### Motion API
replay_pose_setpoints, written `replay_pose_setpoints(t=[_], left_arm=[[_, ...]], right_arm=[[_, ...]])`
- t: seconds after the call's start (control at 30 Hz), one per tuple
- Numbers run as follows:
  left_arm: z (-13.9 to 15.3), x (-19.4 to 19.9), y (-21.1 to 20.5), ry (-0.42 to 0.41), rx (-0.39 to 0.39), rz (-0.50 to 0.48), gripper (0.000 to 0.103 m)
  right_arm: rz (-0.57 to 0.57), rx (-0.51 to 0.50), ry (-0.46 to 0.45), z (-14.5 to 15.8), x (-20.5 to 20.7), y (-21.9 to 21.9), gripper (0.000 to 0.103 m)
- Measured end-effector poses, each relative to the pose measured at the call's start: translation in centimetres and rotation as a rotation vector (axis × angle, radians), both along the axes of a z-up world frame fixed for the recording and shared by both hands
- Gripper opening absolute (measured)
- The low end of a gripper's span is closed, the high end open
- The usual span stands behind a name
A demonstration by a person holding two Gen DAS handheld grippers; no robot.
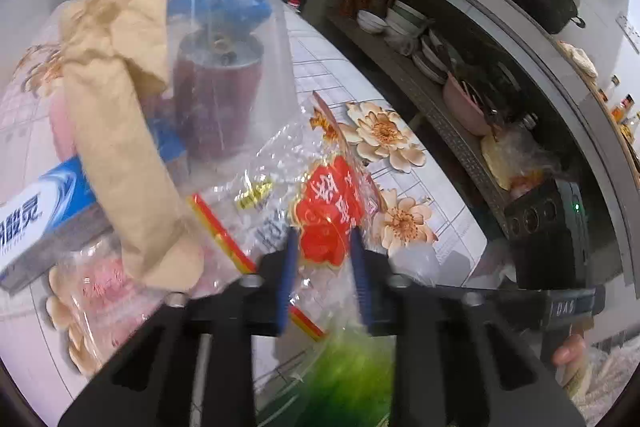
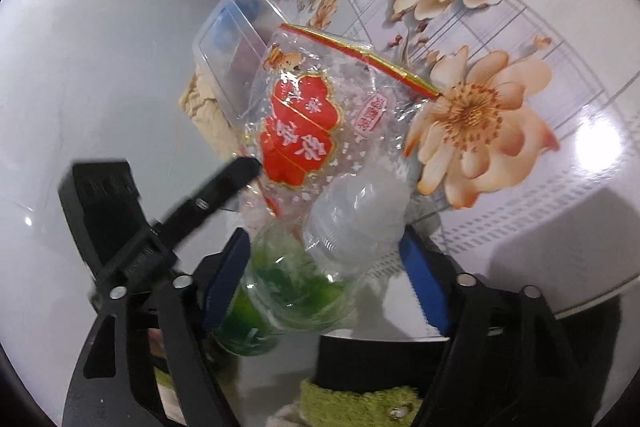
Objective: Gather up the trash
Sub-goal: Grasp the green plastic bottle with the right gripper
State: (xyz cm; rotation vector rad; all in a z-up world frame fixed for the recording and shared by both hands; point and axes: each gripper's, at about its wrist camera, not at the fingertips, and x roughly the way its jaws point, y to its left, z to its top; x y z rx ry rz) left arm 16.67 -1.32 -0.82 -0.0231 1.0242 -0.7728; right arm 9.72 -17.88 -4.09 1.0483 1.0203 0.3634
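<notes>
Now, left gripper [image 1: 325,259]: low centre of the left wrist view; its blue pads stand narrowly apart with the red-printed part of a clear plastic bag [image 1: 324,211] between them. Whether the pads press the film I cannot tell.
Left gripper, seen from the right wrist view: a black finger reaches from the lower left and its tip meets the left edge of the bag [image 2: 316,123] beside the red print.
Right gripper [image 2: 320,291]: bottom centre of the right wrist view; the jaws stand about half open around a clear bottle with green in it [image 2: 288,291]. The left pad [image 2: 224,283] lies against the bottle's side; the right pad is apart from it, so no grip shows.
Plastic cup [image 2: 360,219]: clear and crumpled, just above the bottle, between the right gripper's pads and touching the bag's lower end.
Bag's place: middle of both views, lying on the flowered table [image 2: 520,39], its red and gold strip toward the upper right in the right wrist view.
Other trash: left half of the left wrist view holds a roll of brown paper [image 1: 120,131], a toothpaste box [image 1: 40,223] at the left edge and a red can [image 1: 220,99] under a clear plastic box [image 1: 232,27].
Hand [image 1: 570,351]: fingers show at the lower right of the left wrist view.
</notes>
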Motion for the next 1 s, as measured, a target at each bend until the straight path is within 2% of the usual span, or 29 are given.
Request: replay_pose_setpoints(t=[0.07, 0.1, 0.3, 0.37, 0.5, 0.73, 1.0], left_arm=[[0.8, -0.5, 0.5, -0.040, -0.058, 0.017, 0.017], [0.9, -0.5, 0.6, -0.033, -0.071, 0.026, 0.017], [0.1, -0.3, 0.8, 0.068, -0.176, 0.045, 0.017], [-0.5, -0.5, 0.0, 0.085, -0.177, 0.046, 0.017], [-1.9, -0.9, -1.9, 0.131, -0.210, 0.046, 0.017], [-3.2, -2.0, -4.7, 0.153, -0.247, 0.042, 0.017], [-1.8, -4.4, -3.9, 0.072, -0.228, -0.003, 0.017]], right_arm=[[-0.011, -0.004, 0.001, 0.1, 0.1, -0.2, 0.064], [-0.013, -0.004, 0.002, 0.2, 0.0, -0.3, 0.064], [-0.047, -0.016, 0.003, 0.6, -0.5, -1.7, 0.061], [-0.083, -0.002, 0.008, 0.6, -0.6, -3.9, 0.050], [-0.149, -0.041, 0.009, 0.7, -0.2, -7.1, 0.037], [-0.210, -0.098, -0.007, 0.2, 0.0, -8.4, 0.034], [-0.201, -0.139, -0.035, 0.4, -0.2, -7.9, 0.036]])
